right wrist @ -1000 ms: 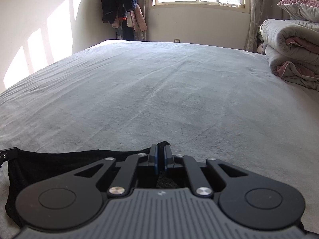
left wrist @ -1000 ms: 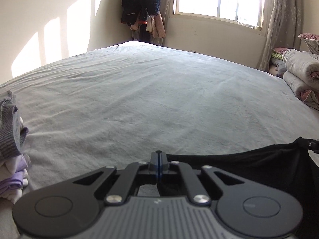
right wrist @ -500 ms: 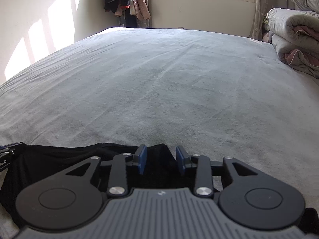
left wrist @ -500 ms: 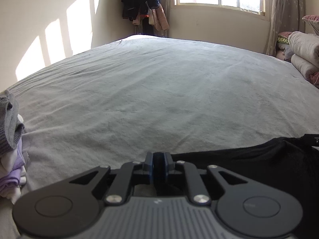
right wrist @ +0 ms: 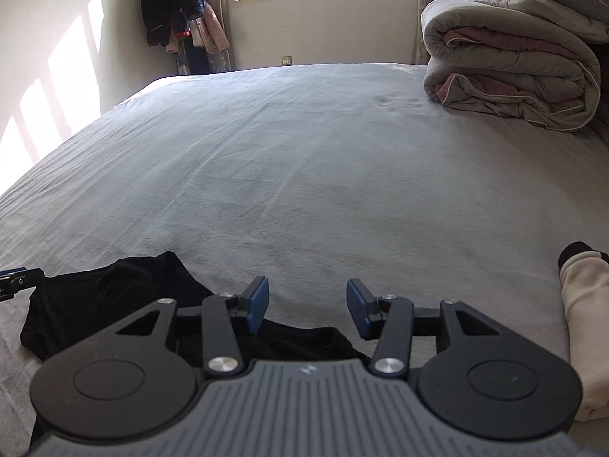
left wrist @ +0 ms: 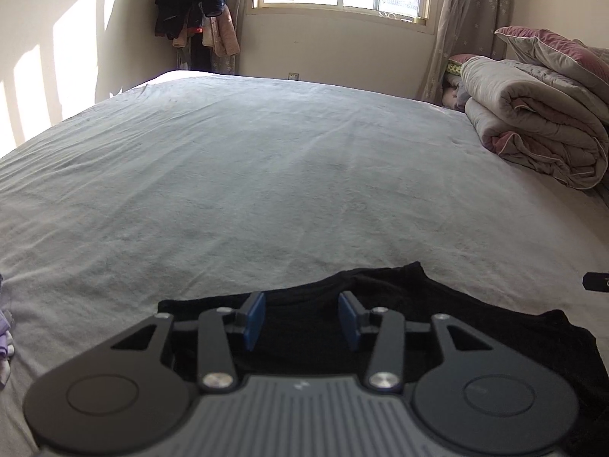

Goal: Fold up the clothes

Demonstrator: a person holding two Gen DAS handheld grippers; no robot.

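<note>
The big grey bed sheet (left wrist: 266,175) holds the soft black garment (left wrist: 384,297), now let go and lying flat near the front edge. A second ago both grippers pinched it. The left gripper (left wrist: 302,320) is opening above it; the right gripper (right wrist: 307,310) is open and empty. This fold looks done.

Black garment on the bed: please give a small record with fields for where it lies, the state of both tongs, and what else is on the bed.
garment: black garment, lying on the grey bed, held by nothing
left tongs: jaws opening, above the garment, pads clear of it
right tongs: open, past the garment's edge
also on bed: rolled quilt at far right; cream garment at near right
</note>
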